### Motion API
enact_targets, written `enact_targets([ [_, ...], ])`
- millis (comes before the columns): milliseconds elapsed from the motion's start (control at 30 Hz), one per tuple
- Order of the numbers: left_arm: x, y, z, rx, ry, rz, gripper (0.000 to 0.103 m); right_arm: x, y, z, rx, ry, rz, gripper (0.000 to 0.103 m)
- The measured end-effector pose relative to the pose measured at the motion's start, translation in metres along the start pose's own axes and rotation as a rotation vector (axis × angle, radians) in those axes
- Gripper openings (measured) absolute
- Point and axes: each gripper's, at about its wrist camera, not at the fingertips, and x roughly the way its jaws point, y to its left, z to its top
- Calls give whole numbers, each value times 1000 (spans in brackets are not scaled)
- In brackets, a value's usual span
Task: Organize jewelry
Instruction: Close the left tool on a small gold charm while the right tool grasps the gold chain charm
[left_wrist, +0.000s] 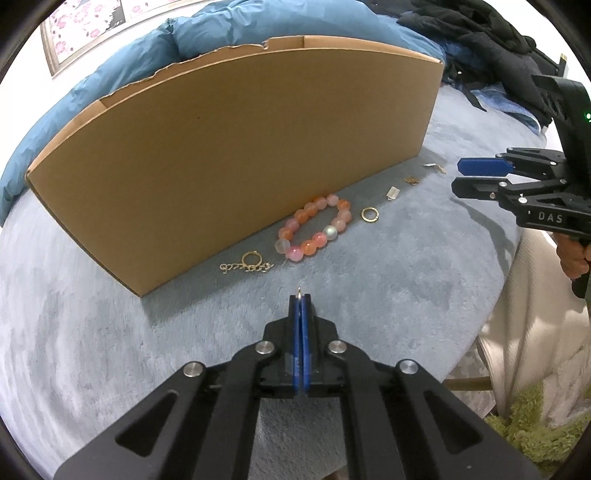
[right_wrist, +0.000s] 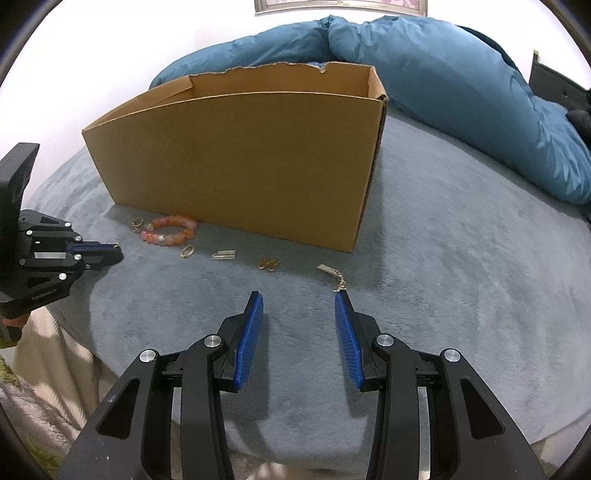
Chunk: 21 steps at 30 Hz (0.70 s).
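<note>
An open cardboard box (left_wrist: 236, 155) stands on the grey-blue blanket; it also shows in the right wrist view (right_wrist: 236, 158). Along its front lie a pink-orange bead bracelet (left_wrist: 314, 230), a gold chain with a ring (left_wrist: 247, 265), a gold hoop (left_wrist: 369, 215), a silver clip (left_wrist: 393, 192) and small gold pieces (left_wrist: 412, 180). My left gripper (left_wrist: 301, 297) is shut on a small metal ring (left_wrist: 300, 292), held above the blanket in front of the bracelet. My right gripper (right_wrist: 299, 299) is open and empty, its right fingertip just short of a silver-gold chain piece (right_wrist: 332, 275).
A blue duvet (right_wrist: 461, 85) is bunched behind the box. Dark clothes (left_wrist: 480, 40) lie at the back right. The bed edge, a beige throw (left_wrist: 535, 314) and a green rug (left_wrist: 532, 424) are at the right.
</note>
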Motion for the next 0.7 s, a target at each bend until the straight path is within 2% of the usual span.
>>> enact_targets([
  [200,0,6,-3,-3,-1,-9,1,6,-10,4,4,-2,-22,38],
  [333,-1,8,-4,-6,0,-12,1,14,-16,6,2,3,-19,31],
  [667,2,6,-1,-14,5,-17,1,38,-14,10,-29,44,14,22],
  [700,2,6,-1,-14,5,-16,1,38,-12,9,-35,44,12,17],
])
